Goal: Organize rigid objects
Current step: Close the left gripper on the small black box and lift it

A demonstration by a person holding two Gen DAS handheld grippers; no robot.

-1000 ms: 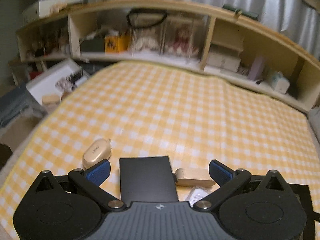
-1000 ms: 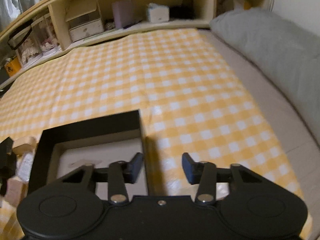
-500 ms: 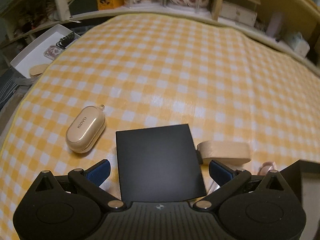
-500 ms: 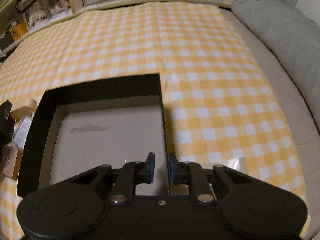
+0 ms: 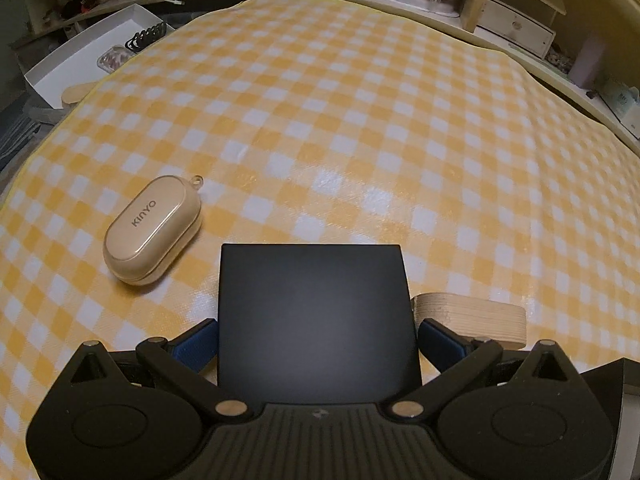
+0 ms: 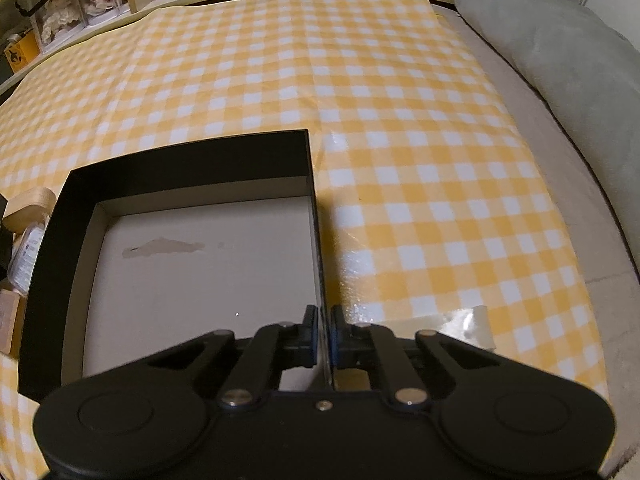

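My left gripper (image 5: pixel 316 340) is closed on a flat black box (image 5: pixel 316 312), its blue pads against both sides. A beige KINYO earbud case (image 5: pixel 152 230) lies to its left on the yellow checked cloth. A pale wooden piece (image 5: pixel 472 314) lies to its right. My right gripper (image 6: pixel 323 330) is shut on the right wall of an open black tray (image 6: pixel 188 156) with a pale bare floor. The wooden piece (image 6: pixel 28 208) and a small packet (image 6: pixel 28 250) lie left of the tray.
Wooden shelves (image 5: pixel 516 28) with boxes and jars run along the far edge. A white box (image 5: pixel 80 56) of small items sits off the cloth at the left. A grey pillow (image 6: pixel 560 52) lies at the right. The cloth's right edge (image 6: pixel 576 280) is close.
My left gripper has come down and closed its pads onto the black box. My right gripper has closed from wide open onto the tray's right wall.
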